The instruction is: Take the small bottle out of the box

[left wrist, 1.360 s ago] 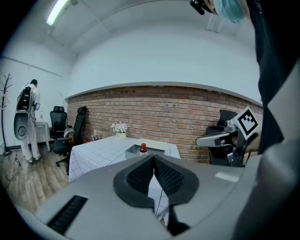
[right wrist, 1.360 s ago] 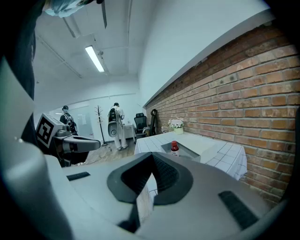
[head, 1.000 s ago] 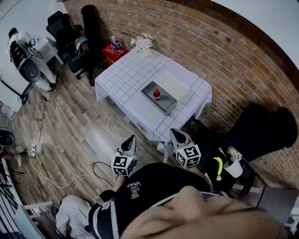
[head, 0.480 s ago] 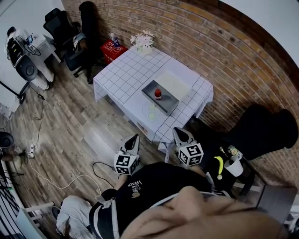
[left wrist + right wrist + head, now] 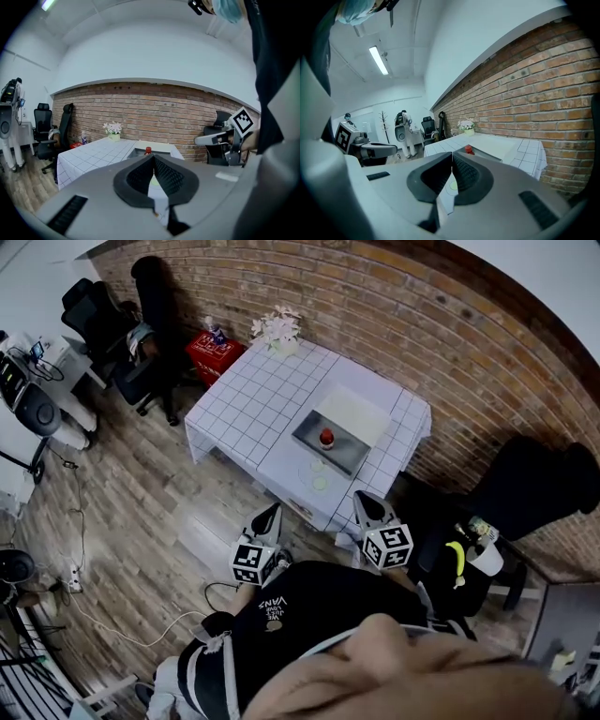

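Observation:
A small bottle with a red cap (image 5: 326, 438) stands in a shallow grey box (image 5: 344, 457) on the table with the white checked cloth (image 5: 253, 399). Both grippers hover over the floor, short of the table's near corner and well apart from the box. My left gripper (image 5: 272, 510) is shut with nothing in it, and my right gripper (image 5: 364, 498) is shut and empty too. In the left gripper view the bottle (image 5: 148, 150) peeks just above the closed jaws (image 5: 152, 157). It shows likewise in the right gripper view as the bottle (image 5: 468, 150) beyond the closed jaws (image 5: 452, 155).
A white flat sheet (image 5: 354, 413) lies beside the box and two pale green discs (image 5: 320, 482) lie near the table's edge. A vase of flowers (image 5: 278, 329) stands at the far corner. A red crate (image 5: 214, 346), office chairs (image 5: 141, 306) and a black chair (image 5: 525, 484) surround the table.
Both grippers have moved forward toward the table's near corner, staying shut. The view has shifted with them, so the table sits a little closer.

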`<state>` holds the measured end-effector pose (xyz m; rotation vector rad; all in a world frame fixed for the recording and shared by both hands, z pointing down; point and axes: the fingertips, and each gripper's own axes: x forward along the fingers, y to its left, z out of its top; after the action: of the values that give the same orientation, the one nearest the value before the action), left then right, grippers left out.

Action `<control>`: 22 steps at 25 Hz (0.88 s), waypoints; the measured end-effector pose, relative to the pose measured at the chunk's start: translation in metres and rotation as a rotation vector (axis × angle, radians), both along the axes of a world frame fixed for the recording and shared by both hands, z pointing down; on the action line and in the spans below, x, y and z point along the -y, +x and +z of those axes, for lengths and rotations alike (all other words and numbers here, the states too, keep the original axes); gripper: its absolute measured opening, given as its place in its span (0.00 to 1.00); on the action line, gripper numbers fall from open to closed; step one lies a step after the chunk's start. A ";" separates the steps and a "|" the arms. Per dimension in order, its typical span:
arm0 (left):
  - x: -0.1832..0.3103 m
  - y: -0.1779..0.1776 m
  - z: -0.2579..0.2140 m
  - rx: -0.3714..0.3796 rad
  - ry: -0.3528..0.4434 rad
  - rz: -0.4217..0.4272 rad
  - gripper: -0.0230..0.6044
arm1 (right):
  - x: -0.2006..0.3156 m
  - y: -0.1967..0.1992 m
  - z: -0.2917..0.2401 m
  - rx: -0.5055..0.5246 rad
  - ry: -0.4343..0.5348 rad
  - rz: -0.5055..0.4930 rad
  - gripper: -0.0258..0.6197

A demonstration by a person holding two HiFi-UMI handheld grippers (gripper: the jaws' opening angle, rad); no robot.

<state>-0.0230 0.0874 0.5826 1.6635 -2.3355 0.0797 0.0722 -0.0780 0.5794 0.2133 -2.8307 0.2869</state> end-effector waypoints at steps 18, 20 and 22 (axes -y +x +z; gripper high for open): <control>-0.007 -0.088 0.005 0.004 -0.004 0.291 0.05 | -0.032 -0.029 0.005 0.015 -0.032 0.347 0.04; -0.005 -0.092 0.009 0.004 -0.010 0.315 0.05 | -0.035 -0.029 0.007 0.014 -0.037 0.371 0.04; 0.002 -0.094 0.011 0.001 -0.011 0.332 0.05 | -0.033 -0.028 0.008 0.013 -0.040 0.389 0.04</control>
<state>-0.1175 0.0856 0.5938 2.0281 -2.0327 0.1574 0.0439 -0.0446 0.5878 0.7579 -2.7744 0.4262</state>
